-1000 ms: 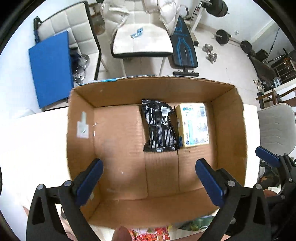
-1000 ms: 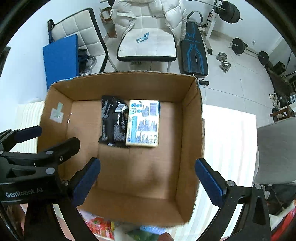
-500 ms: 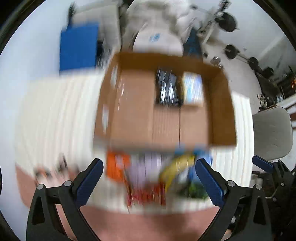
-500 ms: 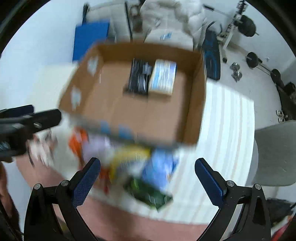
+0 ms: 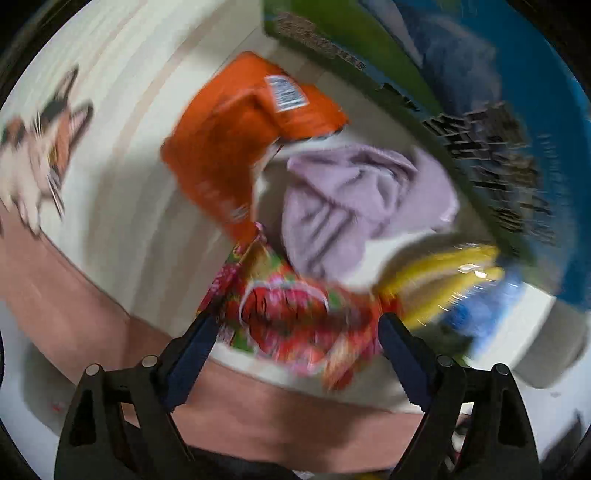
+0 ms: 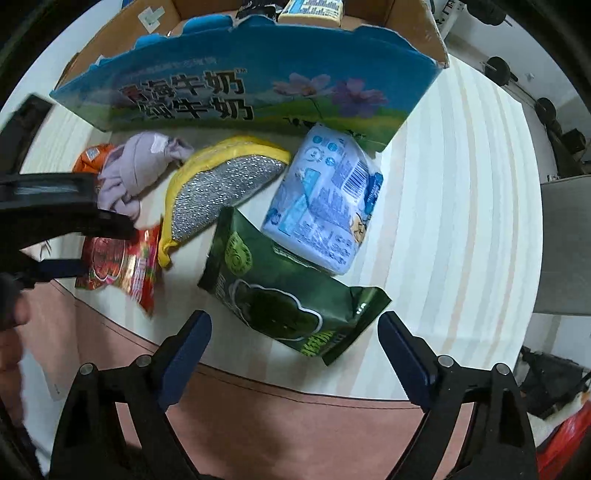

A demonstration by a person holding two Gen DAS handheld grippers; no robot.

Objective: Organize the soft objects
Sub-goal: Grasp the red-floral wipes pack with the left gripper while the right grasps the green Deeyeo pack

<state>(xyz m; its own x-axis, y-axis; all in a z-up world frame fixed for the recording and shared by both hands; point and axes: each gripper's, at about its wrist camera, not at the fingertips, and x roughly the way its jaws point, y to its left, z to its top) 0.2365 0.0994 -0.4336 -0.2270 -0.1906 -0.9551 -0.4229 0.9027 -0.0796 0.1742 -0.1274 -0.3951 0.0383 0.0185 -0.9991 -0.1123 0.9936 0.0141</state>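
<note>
Soft things lie in a pile on the striped white table [image 6: 461,221], in front of a cardboard box [image 6: 258,85] with a blue printed wall. My left gripper [image 5: 297,321] points steeply down with a red flowered packet [image 5: 295,314] between its closing jaws; the blurred view shows no firm press. Above it lie an orange packet [image 5: 236,140], a lilac cloth [image 5: 351,206] and a yellow-edged silver sponge [image 6: 221,184]. My right gripper [image 6: 293,321] hangs straight down over a green packet [image 6: 288,295], jaws closing with the packet between them, pads apart from it. A pale blue tissue pack [image 6: 321,206] lies beyond.
Inside the box lie a black packet and a pale yellow carton [image 6: 310,9]. A cat-patterned thing [image 5: 40,147] lies blurred at the table's left. The pink table rim [image 6: 295,395] runs just under both grippers. A grey chair [image 6: 565,243] stands to the right, gym weights behind it.
Both grippers have drawn back from over the open box and dropped to the pile in front of it. The left one rolled as it sank. Both pairs of jaws have narrowed a little.
</note>
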